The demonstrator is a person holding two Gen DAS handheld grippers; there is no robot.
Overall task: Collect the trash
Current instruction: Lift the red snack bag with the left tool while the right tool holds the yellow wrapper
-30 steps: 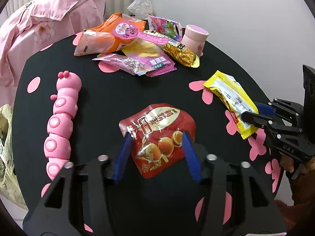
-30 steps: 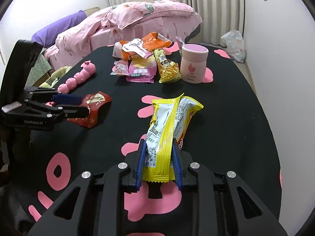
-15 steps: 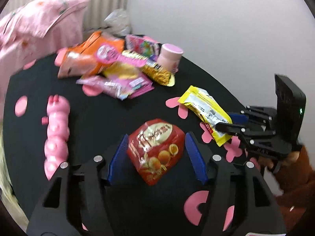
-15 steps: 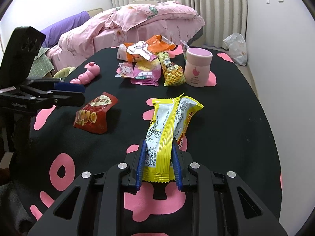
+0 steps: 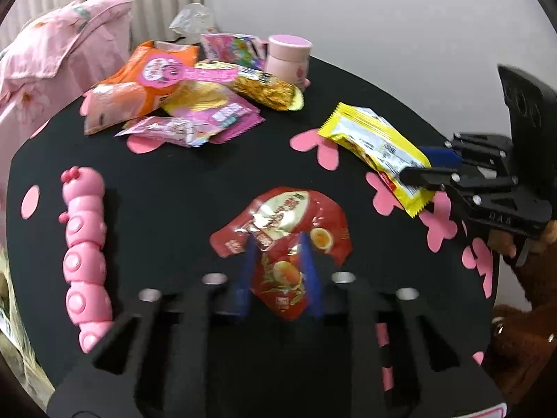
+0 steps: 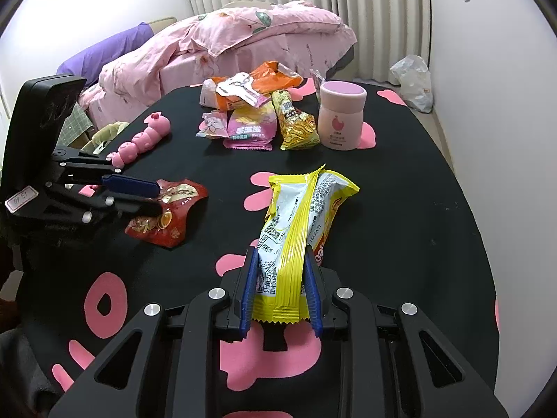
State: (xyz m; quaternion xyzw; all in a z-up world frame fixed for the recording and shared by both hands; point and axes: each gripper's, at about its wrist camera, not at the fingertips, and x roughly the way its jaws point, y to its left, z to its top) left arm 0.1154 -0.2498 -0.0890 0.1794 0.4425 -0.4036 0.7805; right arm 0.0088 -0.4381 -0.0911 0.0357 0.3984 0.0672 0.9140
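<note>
The left gripper (image 5: 276, 261), jaws just closed, pinches the red packet (image 5: 289, 230) mid-table (image 5: 181, 181); the right gripper (image 6: 280, 291) pinches the yellow wrapper (image 6: 299, 223) near the right edge. A pink toy (image 5: 83, 244) lies along the left edge; a wrapper pile (image 5: 181, 97) and jar (image 5: 288, 57) crowd the far edge.

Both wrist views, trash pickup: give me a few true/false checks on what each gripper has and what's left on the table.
1. The left gripper is shut on the red packet. True.
2. The right gripper is empty. False: it grips the yellow wrapper.
3. The pink jar lies on its side. False: it stands upright.
4. A pink caterpillar toy lies on the black table. True.
</note>
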